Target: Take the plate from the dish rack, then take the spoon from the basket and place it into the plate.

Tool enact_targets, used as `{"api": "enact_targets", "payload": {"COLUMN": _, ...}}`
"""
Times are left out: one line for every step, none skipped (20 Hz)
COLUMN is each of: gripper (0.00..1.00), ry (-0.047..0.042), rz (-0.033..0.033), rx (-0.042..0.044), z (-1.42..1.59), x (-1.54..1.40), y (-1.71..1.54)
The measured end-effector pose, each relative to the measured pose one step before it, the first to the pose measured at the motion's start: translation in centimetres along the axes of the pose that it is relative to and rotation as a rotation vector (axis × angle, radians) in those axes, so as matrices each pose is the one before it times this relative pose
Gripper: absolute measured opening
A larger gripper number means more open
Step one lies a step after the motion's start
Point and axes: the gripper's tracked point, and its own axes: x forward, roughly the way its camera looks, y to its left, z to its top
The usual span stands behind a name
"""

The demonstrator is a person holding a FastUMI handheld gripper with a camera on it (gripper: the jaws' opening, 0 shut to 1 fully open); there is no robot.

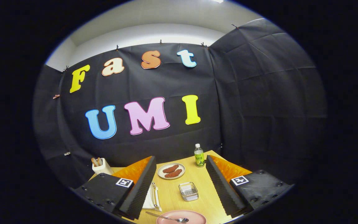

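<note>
Black cloth walls enclose your wooden table (204, 189). Your gripper (179, 186) is spread wide, holding nothing. Between its fingers lies the pink plate (194, 216) with the spoon (166, 217) on it; beyond sit the wire basket (188, 191), dish rack (153, 197), a plate of sausages (171, 170) and a bottle (199, 155).

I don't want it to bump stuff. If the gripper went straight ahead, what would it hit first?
Probably the small wire basket, which sits on the table between the open gripper fingers. The pink plate holding the spoon lies nearer, likely below its path. Depth is hard to judge.
</note>
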Motion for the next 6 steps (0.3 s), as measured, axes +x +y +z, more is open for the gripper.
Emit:
{"api": "enact_targets", "payload": {"gripper": 0.98, "ry": 0.00169, "rz": -0.00058, "rx": 0.00246, "z": -0.002, "x": 0.095, "y": -0.029}}
{"api": "enact_targets", "payload": {"gripper": 0.98, "ry": -0.0014, "rz": 0.00065, "rx": -0.00215, "z": 0.019, "x": 0.151, "y": 0.061}}
{"api": "enact_targets", "payload": {"gripper": 0.98, "ry": -0.00139, "rz": 0.00109, "rx": -0.00695, "z": -0.023, "x": 0.234, "y": 0.075}}
{"api": "enact_targets", "payload": {"gripper": 0.98, "ry": 0.00034, "rz": 0.00367, "rx": -0.00918, "z": 0.034, "x": 0.221, "y": 0.125}}
{"api": "enact_targets", "payload": {"gripper": 0.98, "ry": 0.00155, "rz": 0.00621, "rx": -0.00906, "z": -0.005, "x": 0.387, "y": 0.201}}
{"api": "enact_targets", "payload": {"gripper": 0.98, "ry": 0.00298, "rz": 0.00619, "rx": -0.0066, "z": 0.123, "x": 0.23, "y": 0.207}}
